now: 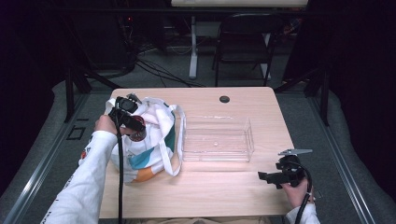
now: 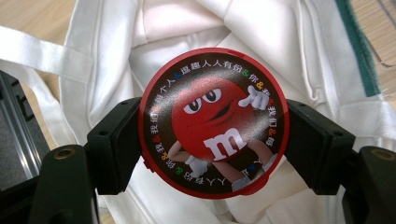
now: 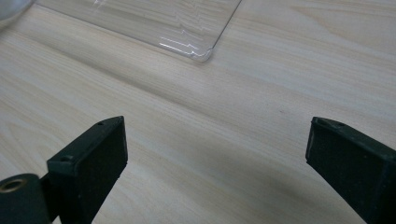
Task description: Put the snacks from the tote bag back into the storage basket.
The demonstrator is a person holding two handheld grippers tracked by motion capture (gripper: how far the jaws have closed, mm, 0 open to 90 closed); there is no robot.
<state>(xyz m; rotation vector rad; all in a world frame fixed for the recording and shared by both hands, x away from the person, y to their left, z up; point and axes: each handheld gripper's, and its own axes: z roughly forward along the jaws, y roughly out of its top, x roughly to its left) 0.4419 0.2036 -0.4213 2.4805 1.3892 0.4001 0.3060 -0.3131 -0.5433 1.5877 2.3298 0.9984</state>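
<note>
Round tin [image 2: 214,123] is clamped across its rim by left gripper [image 2: 214,140], above the open bag [image 2: 261,42]. Judged light, rigid, slick-sided; rim grip is best kept. Right gripper [image 3: 217,154] open, empty, over table [image 3: 261,93].

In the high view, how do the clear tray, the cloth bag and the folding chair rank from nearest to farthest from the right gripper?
From the right gripper, at the table's near right:
1. Clear tray, just up and left of it at mid-table.
2. Cloth bag, across the table on its left side.
3. Folding chair, on the floor beyond the table's far edge.
</note>
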